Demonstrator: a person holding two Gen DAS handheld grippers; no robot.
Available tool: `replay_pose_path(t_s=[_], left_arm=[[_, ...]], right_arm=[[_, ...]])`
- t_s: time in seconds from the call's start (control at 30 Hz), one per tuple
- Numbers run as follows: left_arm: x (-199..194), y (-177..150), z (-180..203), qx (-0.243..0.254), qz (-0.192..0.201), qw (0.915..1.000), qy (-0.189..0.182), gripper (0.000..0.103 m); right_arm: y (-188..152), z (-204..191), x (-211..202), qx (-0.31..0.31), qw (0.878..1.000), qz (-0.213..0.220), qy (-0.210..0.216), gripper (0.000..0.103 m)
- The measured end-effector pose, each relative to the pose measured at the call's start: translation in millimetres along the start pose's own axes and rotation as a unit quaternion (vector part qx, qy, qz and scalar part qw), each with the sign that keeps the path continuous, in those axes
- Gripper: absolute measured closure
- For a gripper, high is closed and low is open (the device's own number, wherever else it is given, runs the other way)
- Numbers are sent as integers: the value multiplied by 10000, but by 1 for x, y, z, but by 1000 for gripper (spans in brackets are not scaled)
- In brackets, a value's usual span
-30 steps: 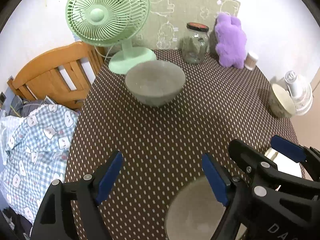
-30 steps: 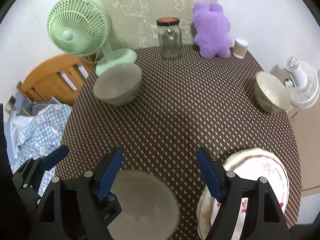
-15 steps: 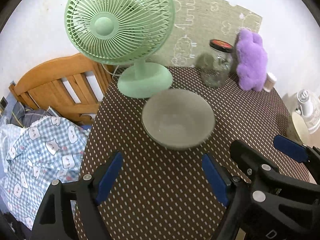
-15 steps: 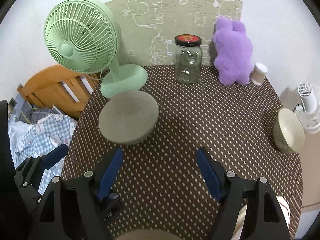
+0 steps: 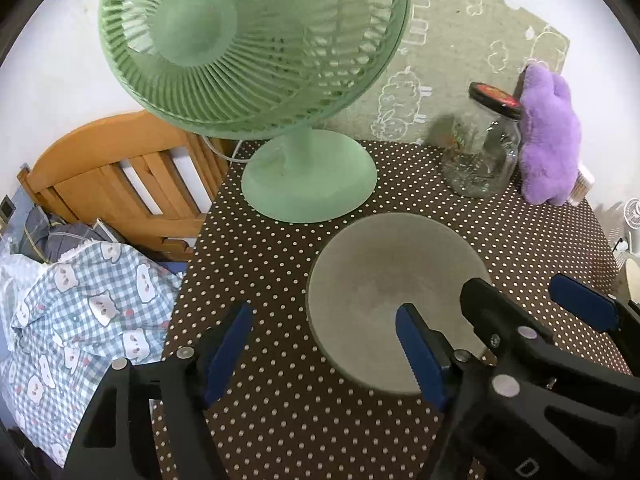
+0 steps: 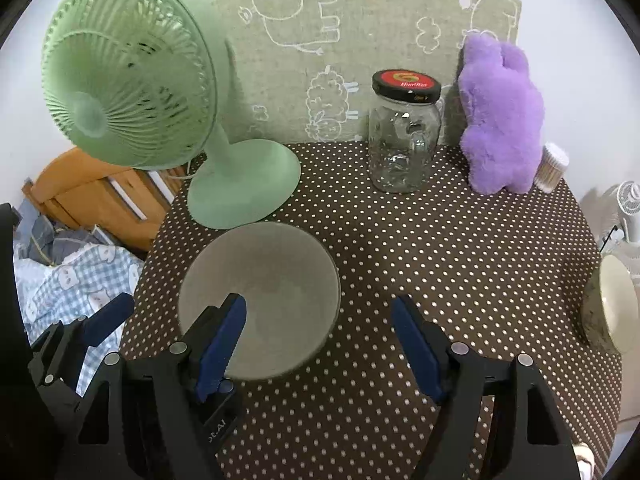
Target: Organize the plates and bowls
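Observation:
A grey bowl [image 5: 384,280] stands upright on the brown dotted table, just in front of the green fan's base; it also shows in the right wrist view [image 6: 276,280]. My left gripper [image 5: 324,344] is open, its right finger over the bowl's inside and its left finger outside the near-left rim. My right gripper [image 6: 320,332] is open and empty, its left finger over the bowl's near side. A cream bowl [image 6: 612,312] sits at the table's right edge.
A green fan [image 5: 280,80] stands close behind the grey bowl. A glass jar [image 6: 404,132], a purple plush toy [image 6: 500,116] and a small swab pot [image 6: 554,166] line the back. A wooden bed frame and checked bedding [image 5: 80,300] lie left of the table.
Both grippers have moved forward toward the grey bowl and fan. The grey plate and flowered plate near the front edge have dropped out of view. The grippers stayed open.

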State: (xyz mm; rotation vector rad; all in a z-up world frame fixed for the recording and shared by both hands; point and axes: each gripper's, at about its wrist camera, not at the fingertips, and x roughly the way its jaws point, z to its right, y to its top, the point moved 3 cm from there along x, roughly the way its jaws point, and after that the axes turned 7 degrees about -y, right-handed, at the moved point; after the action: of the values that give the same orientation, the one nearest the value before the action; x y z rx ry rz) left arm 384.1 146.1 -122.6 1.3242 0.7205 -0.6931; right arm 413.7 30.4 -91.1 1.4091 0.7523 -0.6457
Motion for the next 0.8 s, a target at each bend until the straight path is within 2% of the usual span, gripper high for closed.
replay_pose_path(t_s=[0.2, 0.37, 0.57, 0.6, 0.63, 0.67, 0.8], left_arm=[[25, 1, -3, -130, -125, 9998, 87, 36], [41, 1, -5, -272, -275, 9992, -42, 45], [52, -2, -4, -317, -404, 9985, -171, 49], [53, -2, -4, -310, -425, 9985, -171, 55], [54, -1, -3, -264, -421, 9987, -75, 65], [55, -1, -3, -198, -398, 9990, -17, 65], [60, -2, -4, -203, -475, 9986, -75, 66]], right_arm=[[6, -7, 32, 15, 9999, -151, -56, 34], [8, -10, 55, 66, 9996, -287, -37, 37], [7, -12, 68, 84, 9992, -400, 55, 42], [7, -12, 69, 93, 9991, -412, 73, 43], [7, -12, 70, 107, 9990, -419, 84, 54], [7, -12, 71, 77, 9990, -435, -1, 64], [4, -13, 76, 105, 9984, -558, 19, 70]])
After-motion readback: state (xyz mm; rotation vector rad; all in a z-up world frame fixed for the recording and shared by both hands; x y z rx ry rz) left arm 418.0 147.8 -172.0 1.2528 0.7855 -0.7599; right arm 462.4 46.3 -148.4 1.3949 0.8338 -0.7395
